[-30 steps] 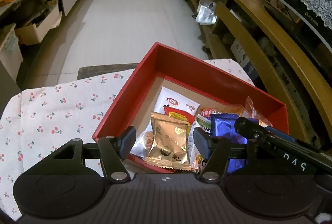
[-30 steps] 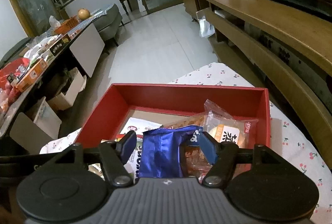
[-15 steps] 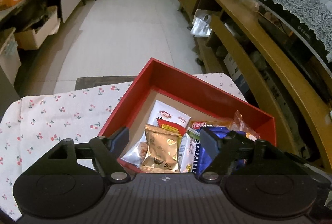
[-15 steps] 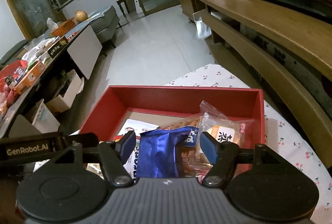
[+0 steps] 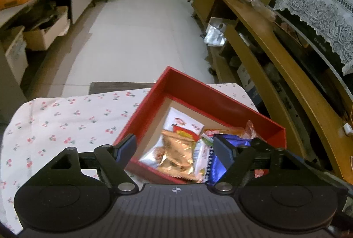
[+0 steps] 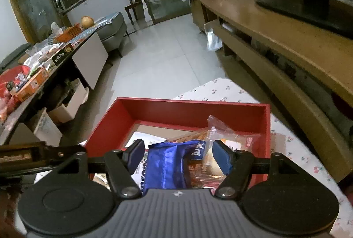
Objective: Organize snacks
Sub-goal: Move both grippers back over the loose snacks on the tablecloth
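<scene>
Both hand-held grippers have drawn back from the red box. The left hand-held gripper and right hand-held gripper gape empty; the blue packet lies among boxed snacks, so sorting looks nearly finished.

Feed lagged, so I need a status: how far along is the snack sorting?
Done: several packets, including a gold one and a blue one, lie in the red box. In hand: nothing; left gripper and right gripper are open. Left: no loose snacks visible on the cherry cloth.
</scene>
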Demonstrator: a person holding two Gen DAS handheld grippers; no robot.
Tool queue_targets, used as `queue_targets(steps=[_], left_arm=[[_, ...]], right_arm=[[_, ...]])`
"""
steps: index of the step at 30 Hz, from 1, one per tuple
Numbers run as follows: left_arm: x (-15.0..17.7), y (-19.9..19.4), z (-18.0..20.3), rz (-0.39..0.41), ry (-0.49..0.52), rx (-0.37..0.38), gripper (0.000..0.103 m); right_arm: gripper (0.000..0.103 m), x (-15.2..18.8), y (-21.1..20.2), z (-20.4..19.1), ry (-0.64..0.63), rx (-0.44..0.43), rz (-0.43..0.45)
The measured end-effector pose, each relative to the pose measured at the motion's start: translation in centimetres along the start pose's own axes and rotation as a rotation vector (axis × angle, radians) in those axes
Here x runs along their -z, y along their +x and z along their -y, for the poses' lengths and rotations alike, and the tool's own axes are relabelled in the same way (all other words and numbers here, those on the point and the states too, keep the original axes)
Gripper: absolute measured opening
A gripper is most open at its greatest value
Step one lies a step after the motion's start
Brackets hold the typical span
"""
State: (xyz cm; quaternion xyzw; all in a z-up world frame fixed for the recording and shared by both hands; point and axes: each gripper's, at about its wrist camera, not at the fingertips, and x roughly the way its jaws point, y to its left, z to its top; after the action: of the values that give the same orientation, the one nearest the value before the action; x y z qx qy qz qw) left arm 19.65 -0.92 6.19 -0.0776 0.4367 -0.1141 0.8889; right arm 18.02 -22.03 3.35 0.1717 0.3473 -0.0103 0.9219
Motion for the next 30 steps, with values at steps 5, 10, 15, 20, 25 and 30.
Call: queue_targets(steps=[5, 10, 15, 20, 25, 30], left_arm=[[1.0, -1.4, -2.2, -0.011, -0.021, -0.029, 0.082], [3.0, -2.8, -4.3, -0.05, -0.032, -0.05, 0.083], [5.2, -3.9, -5.9, -0.094, -0.051, -0.046, 0.083], [7.3, -4.3, -6.4, -0.138, -0.027, -0.056, 0.084], [8.5, -3.6, -7.0, -0.185, 0.022, -0.061, 0.084], [9.6, -1.4, -6.8, -0.285, 0.125, -0.019, 0.083]], right_arm=[[0.077, 0.3, -1.2, -0.6, -0.014, -0.021, 0.01], [0.077, 1.2, -2.6, -2.0, -0.059, -0.056, 0.011], [0.077, 2.8, -3.6, -4.1, -0.126, -0.097, -0.011], [0.077, 5.0, -4.5, -5.3, -0.161, -0.13, -0.072], [0.077, 8.1, -5.7, -5.9, -0.192, -0.141, -0.15], [0.078, 11.1, -6.2, -5.8, -0.178, -0.138, -0.233]])
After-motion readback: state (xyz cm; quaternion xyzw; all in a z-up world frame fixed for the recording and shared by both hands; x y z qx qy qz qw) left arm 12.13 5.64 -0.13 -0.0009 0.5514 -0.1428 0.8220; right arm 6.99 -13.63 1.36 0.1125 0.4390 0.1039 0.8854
